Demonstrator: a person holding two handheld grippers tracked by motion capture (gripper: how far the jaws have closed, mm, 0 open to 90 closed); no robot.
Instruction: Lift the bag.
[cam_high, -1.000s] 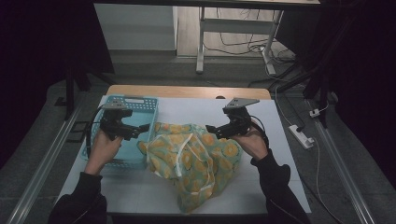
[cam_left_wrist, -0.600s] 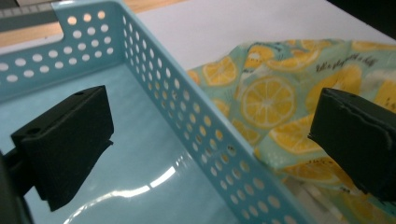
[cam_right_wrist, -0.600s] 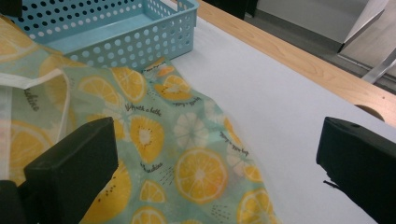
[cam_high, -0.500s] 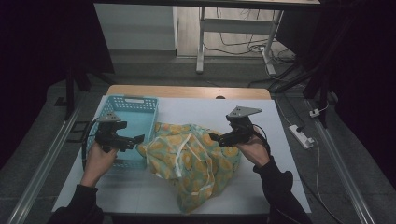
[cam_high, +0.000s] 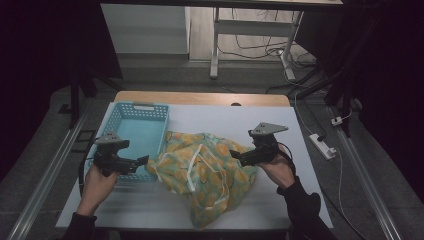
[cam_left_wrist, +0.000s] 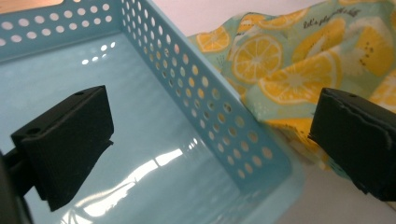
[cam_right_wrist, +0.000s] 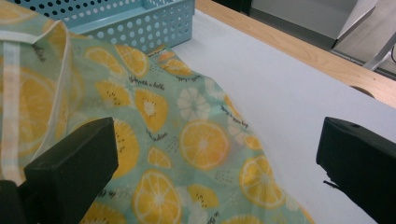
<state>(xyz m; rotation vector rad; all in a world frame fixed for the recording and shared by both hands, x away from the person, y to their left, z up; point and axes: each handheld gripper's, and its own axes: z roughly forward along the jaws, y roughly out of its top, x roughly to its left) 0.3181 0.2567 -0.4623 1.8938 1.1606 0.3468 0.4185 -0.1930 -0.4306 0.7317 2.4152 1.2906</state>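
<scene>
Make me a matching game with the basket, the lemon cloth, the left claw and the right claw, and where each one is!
Things:
1. basket
2. lemon cloth
3. left claw
4. right claw

Places:
A. open, above the cloth's right part and the white table
B. crumpled in the middle of the table
C. open, over the basket's near right corner
D. on the left side of the table, nothing inside that shows

Pairs: 1-D, 2-B, 3-C, 4-A
</scene>
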